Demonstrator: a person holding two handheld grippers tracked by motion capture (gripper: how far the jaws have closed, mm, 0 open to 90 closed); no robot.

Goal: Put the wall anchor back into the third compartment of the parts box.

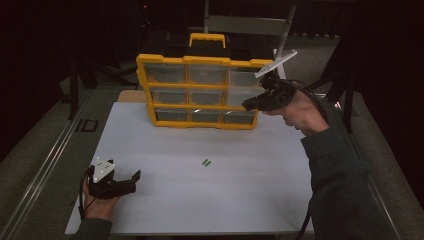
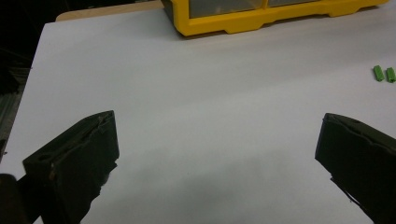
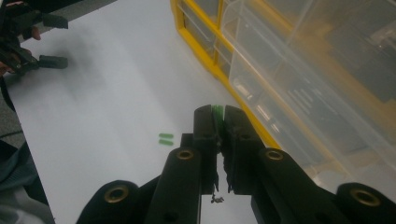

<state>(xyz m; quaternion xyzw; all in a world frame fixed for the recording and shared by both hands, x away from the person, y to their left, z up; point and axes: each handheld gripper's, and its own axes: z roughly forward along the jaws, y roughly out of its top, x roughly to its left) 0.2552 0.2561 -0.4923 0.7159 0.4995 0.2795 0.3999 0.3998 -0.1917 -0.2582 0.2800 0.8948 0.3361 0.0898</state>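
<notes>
A yellow organiser (image 1: 200,90) with clear drawers stands upright at the far side of the white table (image 1: 200,200). My right gripper (image 1: 247,105) hangs in the air beside its right end, shut on a small green piece (image 3: 218,112) pinched between the jaw tips. A clear drawer (image 3: 317,70) shows close to those jaws in the right gripper view. Two small green pieces (image 1: 205,162) lie side by side mid-table; they also show as green pieces (image 2: 384,73) and green pieces (image 3: 165,138). My left gripper (image 1: 136,181) rests near the front left of the table, open, nothing between its jaws.
A yellow handle (image 1: 207,39) tops the organiser. A metal rail (image 1: 45,165) runs along the floor left of the table. The table's wooden edge (image 2: 107,10) shows behind the white sheet at the far left.
</notes>
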